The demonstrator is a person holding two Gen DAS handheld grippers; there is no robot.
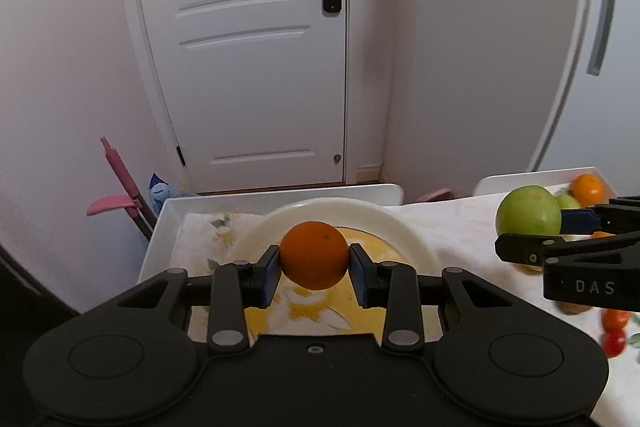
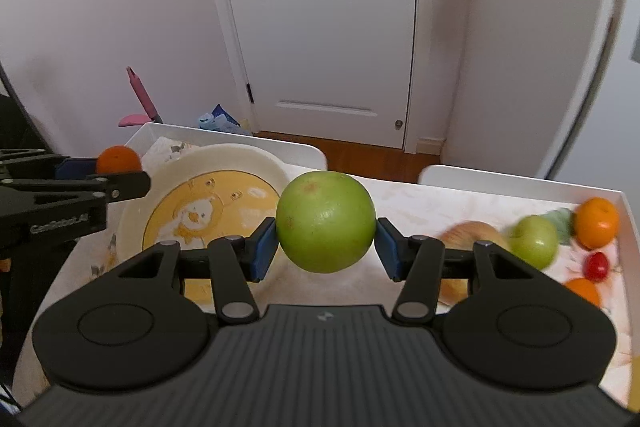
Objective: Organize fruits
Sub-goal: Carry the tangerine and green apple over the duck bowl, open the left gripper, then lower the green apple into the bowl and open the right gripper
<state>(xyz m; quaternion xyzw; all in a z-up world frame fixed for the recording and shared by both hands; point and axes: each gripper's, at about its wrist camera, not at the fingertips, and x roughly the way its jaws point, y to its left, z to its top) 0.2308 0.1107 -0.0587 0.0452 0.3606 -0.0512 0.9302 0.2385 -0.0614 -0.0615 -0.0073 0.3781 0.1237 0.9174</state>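
Note:
My left gripper (image 1: 314, 269) is shut on an orange (image 1: 314, 254) and holds it above the cream plate (image 1: 404, 231) with a yellow cartoon centre. My right gripper (image 2: 326, 245) is shut on a big green apple (image 2: 326, 221), held above the table to the right of the plate (image 2: 224, 157). From the left wrist view the apple (image 1: 528, 213) and right gripper (image 1: 560, 231) show at the right. From the right wrist view the orange (image 2: 118, 159) and left gripper (image 2: 116, 173) show at the left. Loose fruit lies at the table's right end: a smaller green apple (image 2: 534, 241), oranges (image 2: 596, 221), small red fruits (image 2: 596, 265).
The table has a raised white rim (image 2: 628, 211) and a floral cloth (image 1: 440, 223). Two white chair backs (image 1: 360, 191) stand behind it. Beyond are a white door (image 1: 256, 59), pink-handled tools (image 1: 120, 187) against the wall and a white cabinet (image 1: 600, 47) at the right.

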